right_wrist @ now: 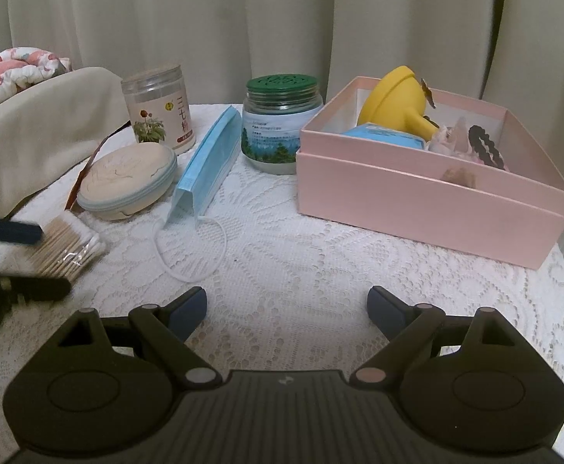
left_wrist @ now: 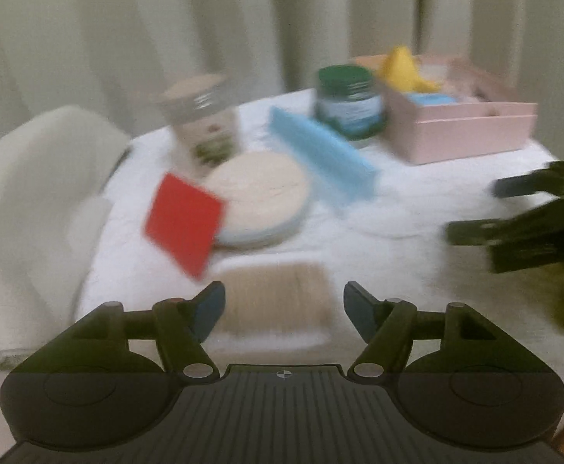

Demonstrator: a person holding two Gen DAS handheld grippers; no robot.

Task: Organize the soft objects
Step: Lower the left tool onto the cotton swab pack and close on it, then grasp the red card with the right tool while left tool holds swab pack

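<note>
A stack of blue face masks (right_wrist: 208,162) lies on the lace-covered table (right_wrist: 320,263), its ear loop trailing toward me; it also shows blurred in the left wrist view (left_wrist: 320,154). A pack of cotton swabs (right_wrist: 71,247) lies at the left, just ahead of my left gripper (left_wrist: 284,311), which is open with the swabs (left_wrist: 278,301) between its fingers' line. My right gripper (right_wrist: 286,309) is open and empty above bare cloth. A pink box (right_wrist: 429,201) at the right holds a yellow soft item (right_wrist: 394,100), a blue pack and a black hair tie.
A round beige zip case (right_wrist: 127,181), a clear jar (right_wrist: 158,110) and a green-lidded jar (right_wrist: 280,123) stand behind the masks. A red card (left_wrist: 183,228) leans by the case in the left view. A beige cushion (right_wrist: 38,131) lies left. Curtains hang behind.
</note>
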